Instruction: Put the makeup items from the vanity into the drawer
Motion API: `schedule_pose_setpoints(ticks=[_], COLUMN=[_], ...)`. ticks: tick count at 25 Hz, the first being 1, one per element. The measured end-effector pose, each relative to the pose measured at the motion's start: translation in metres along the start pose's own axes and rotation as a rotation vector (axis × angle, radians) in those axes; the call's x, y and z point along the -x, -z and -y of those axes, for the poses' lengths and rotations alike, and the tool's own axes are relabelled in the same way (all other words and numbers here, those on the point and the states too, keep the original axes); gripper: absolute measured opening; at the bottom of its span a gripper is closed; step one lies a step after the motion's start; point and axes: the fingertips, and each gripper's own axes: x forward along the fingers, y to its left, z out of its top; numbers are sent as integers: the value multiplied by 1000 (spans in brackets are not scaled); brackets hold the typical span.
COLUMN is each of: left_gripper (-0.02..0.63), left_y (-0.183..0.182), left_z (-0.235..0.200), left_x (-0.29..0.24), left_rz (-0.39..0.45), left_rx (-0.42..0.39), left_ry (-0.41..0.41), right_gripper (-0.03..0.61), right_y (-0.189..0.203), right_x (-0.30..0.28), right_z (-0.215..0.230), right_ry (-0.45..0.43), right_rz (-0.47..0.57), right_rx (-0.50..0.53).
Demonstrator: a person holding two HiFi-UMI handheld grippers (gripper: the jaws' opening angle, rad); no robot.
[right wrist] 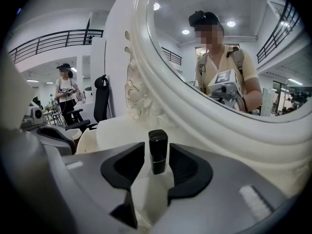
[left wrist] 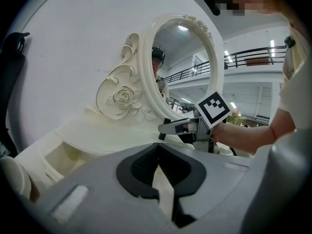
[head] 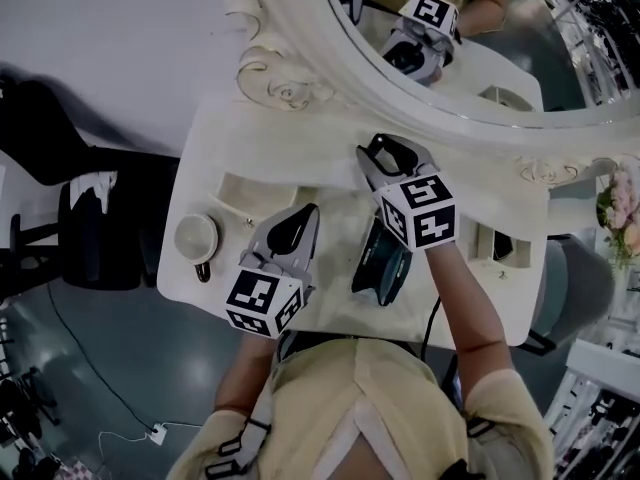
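A small black lipstick tube stands upright on the cream vanity top, close to the mirror frame. My right gripper is open around it, one pad on each side; a thin gap shows on the left and the right pad is almost touching. In the head view the right gripper reaches toward the base of the mirror, and the tube is hidden there. My left gripper hovers over the front of the vanity, shut with nothing in it.
An open recessed compartment lies at the left of the vanity, with a round cream jar beside it. A second small compartment is at the right. The oval mirror stands behind. A black office chair is at the left.
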Motion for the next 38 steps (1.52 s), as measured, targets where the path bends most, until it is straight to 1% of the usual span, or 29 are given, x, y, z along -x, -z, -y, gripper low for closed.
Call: schedule_pose_setpoints(ticks=[5, 12, 18, 23, 27, 31, 35, 38], left_gripper=[0, 0, 0, 0, 0, 0, 0, 0], left_y=[1, 3, -4, -9, -9, -14, -15, -11], left_z=[1, 8, 39, 77, 106, 138, 169, 190], left_x=[-4, -5, -10, -24, -37, -47, -55, -62], left_rz=[-10, -27, -16, -15, -31, -43, -75, -99], left_rx=[1, -18, 0, -16, -41, -44, -82, -93], left_ry=[18, 6, 22, 88, 132, 188, 249, 290], right_gripper=[117, 114, 112, 112, 112, 112, 112, 112], right_y=[4, 6, 3, 3, 15, 33, 55, 71], right_x=[-2, 5, 41, 85, 120, 154, 182, 201], right_z=[2, 1, 8, 21, 35, 53, 74, 87], right_ry=[8, -16, -55, -48, -24, 21, 75, 111], right_rz=[-7, 7, 43, 96, 107, 101, 90, 81], right_rx=[5, 15, 26, 17, 9, -15, -50, -77])
